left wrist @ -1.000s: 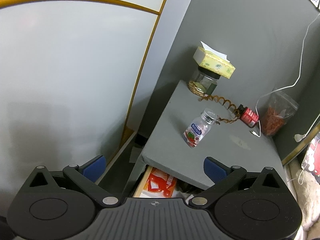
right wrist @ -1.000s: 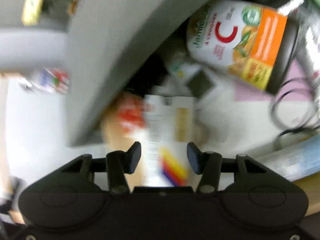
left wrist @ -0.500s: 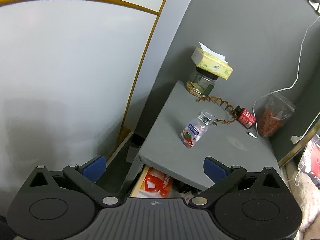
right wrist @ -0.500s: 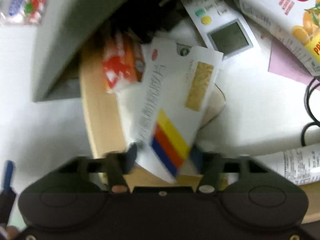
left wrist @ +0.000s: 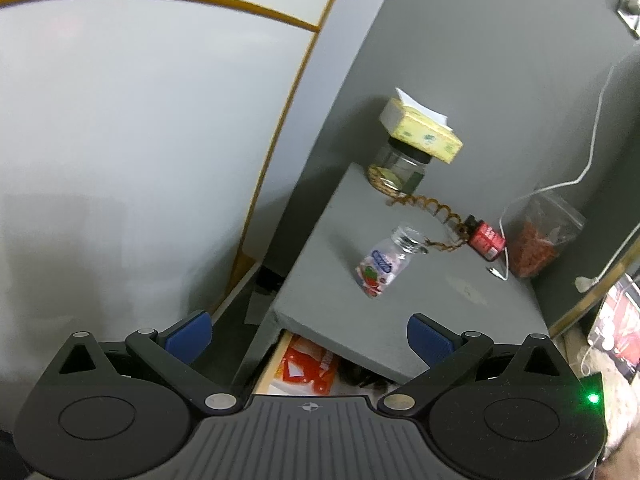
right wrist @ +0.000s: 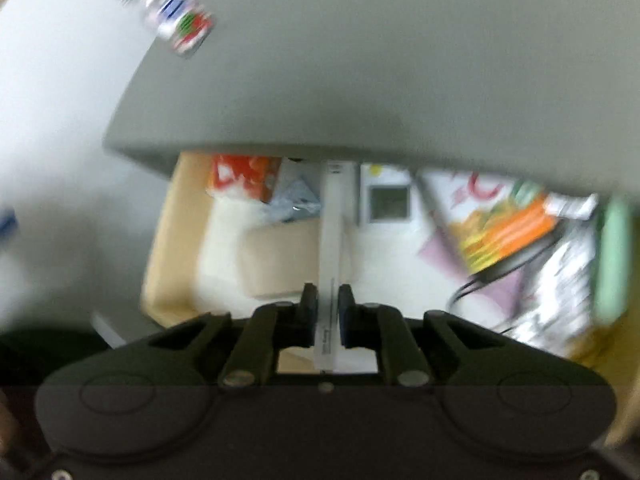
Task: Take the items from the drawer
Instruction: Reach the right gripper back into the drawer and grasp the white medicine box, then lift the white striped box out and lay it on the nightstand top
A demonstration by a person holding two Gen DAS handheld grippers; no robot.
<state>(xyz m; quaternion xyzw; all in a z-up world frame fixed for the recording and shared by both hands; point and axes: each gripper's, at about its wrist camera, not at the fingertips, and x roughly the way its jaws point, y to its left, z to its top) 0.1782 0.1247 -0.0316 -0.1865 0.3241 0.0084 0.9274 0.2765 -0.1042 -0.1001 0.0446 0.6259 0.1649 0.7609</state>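
The right gripper (right wrist: 328, 308) has its jaws clamped on a thin white box (right wrist: 334, 216), seen edge-on and running straight ahead from between the pads. Beyond the jaws lies the open drawer (right wrist: 164, 240), its pale wooden wall to the left. Inside it, ahead and left of the jaws, sits an orange-red packet (right wrist: 240, 172); ahead and right are a small grey-screened device (right wrist: 390, 202) and an orange-labelled vitamin bottle (right wrist: 500, 224), with a black cable (right wrist: 492, 276) below the bottle. This view is blurred, so finer detail cannot be told. The grey counter (right wrist: 360, 80) overhangs the back of the drawer.

The left gripper (left wrist: 310, 334) hangs with its jaws spread wide and nothing between them. Ahead of them, on the counter, a small clear bottle (left wrist: 384, 266) with a strawberry label lies on its side. Farther ahead stand a glass jar (left wrist: 400, 168) with a yellow tissue box (left wrist: 420, 128) on top, a red-labelled bottle (left wrist: 486, 240) and a clear bag (left wrist: 540, 236) of red contents.
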